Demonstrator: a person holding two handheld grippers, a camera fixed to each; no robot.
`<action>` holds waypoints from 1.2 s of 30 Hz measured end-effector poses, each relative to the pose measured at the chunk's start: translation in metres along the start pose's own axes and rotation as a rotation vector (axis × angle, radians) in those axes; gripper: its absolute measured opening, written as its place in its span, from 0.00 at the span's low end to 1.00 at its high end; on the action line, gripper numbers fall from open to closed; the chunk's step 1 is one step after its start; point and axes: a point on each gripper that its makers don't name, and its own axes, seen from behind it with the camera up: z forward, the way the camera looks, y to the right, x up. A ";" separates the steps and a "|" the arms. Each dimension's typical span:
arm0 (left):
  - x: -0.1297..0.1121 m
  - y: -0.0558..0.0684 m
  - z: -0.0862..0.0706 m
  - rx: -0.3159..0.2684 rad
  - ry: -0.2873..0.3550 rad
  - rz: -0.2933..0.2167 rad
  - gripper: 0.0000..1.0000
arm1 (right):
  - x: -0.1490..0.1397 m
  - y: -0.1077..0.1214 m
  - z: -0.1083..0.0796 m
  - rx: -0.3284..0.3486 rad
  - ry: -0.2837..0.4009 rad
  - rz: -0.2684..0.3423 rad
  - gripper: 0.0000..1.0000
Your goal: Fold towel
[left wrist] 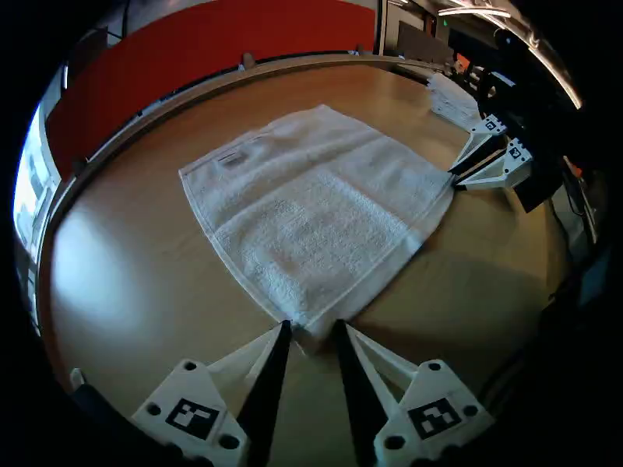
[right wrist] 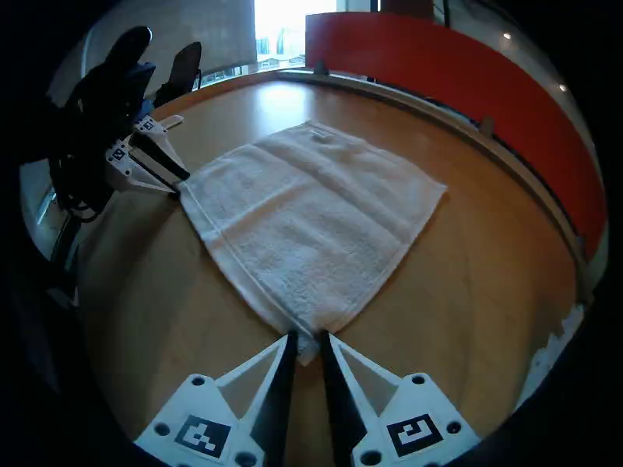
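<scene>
A white towel point(left wrist: 311, 210) point(right wrist: 311, 218) lies spread flat on the round wooden table point(left wrist: 132, 265) point(right wrist: 483, 257). It has a small label near its far edge. In the left gripper view my left gripper point(left wrist: 311, 328) has its fingers closed in on the towel's nearest corner, which sits pinched between them. My right gripper point(left wrist: 454, 177) holds the corner at the right. In the right gripper view my right gripper point(right wrist: 307, 336) is shut on the corner nearest to it. The left gripper point(right wrist: 181, 184) grips the corner at the left, with a dark-sleeved arm behind it.
A red panel point(left wrist: 218, 39) point(right wrist: 467, 70) runs behind the table's raised far rim. Another white cloth point(left wrist: 452, 101) lies at the table's far right edge. Dark chairs point(right wrist: 132, 54) stand by a bright window. Bare wood surrounds the towel.
</scene>
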 end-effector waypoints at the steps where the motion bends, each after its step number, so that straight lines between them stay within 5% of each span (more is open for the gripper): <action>1: 0.000 0.001 0.000 -0.001 0.000 0.002 0.33 | 0.000 0.000 0.000 0.001 0.000 -0.001 0.21; 5: 0.001 0.000 0.000 0.011 0.000 -0.001 0.11 | 0.002 -0.003 -0.002 0.009 0.015 -0.003 0.18; 7: 0.001 0.000 0.000 0.015 -0.003 -0.009 0.10 | 0.005 -0.004 -0.003 0.014 0.024 0.003 0.18; 17: 0.009 -0.001 -0.010 0.011 0.005 -0.053 0.09 | 0.018 -0.008 -0.015 0.017 0.063 0.025 0.17; 23: 0.023 -0.008 -0.031 0.035 0.026 -0.072 0.09 | 0.039 -0.012 -0.029 0.007 0.105 0.014 0.17; 36: 0.045 0.001 -0.074 0.042 0.025 -0.083 0.09 | 0.072 -0.013 -0.071 -0.019 0.163 -0.007 0.17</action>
